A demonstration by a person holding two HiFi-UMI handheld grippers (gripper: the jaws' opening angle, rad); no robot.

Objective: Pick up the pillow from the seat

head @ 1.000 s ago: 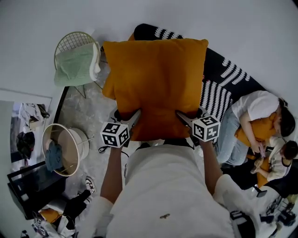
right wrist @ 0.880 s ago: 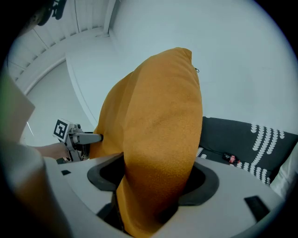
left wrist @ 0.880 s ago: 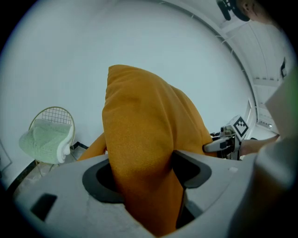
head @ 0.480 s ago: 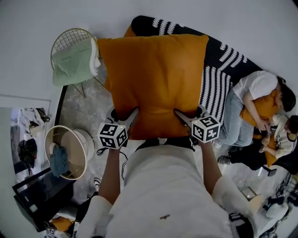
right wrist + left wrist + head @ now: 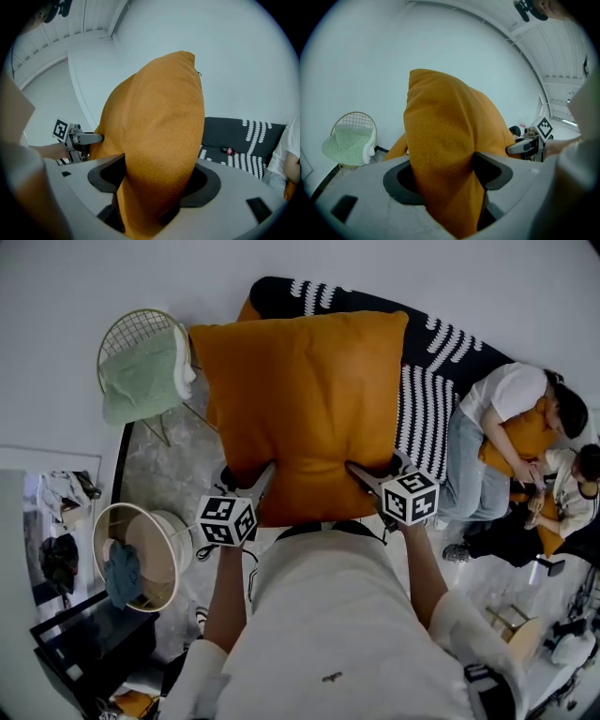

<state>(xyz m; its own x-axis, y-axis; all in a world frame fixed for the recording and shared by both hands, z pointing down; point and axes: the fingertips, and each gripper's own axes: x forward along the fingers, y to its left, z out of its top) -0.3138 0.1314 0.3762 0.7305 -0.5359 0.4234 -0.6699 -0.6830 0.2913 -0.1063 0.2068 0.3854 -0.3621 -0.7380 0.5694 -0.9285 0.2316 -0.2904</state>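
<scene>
A big orange pillow point(image 5: 305, 409) hangs in the air in front of me, held by its lower edge. My left gripper point(image 5: 260, 486) is shut on the pillow's lower left edge; in the left gripper view the orange pillow point(image 5: 445, 164) fills the gap between the dark jaws. My right gripper point(image 5: 361, 479) is shut on the lower right edge, and the pillow point(image 5: 159, 154) bulges between its jaws too. Behind the pillow lies the black seat with white stripes point(image 5: 441, 381), partly hidden by it.
A wire chair with a green cushion point(image 5: 145, 371) stands at the left. A round basket with blue cloth point(image 5: 136, 554) sits on the floor lower left. Two people point(image 5: 525, 456) sit at the right on the seat's end and the floor. Clutter lies at the lower corners.
The pillow and both grippers have shifted a little left in the head view. The seat, the people and the floor at the right have slid across as my view turned.
</scene>
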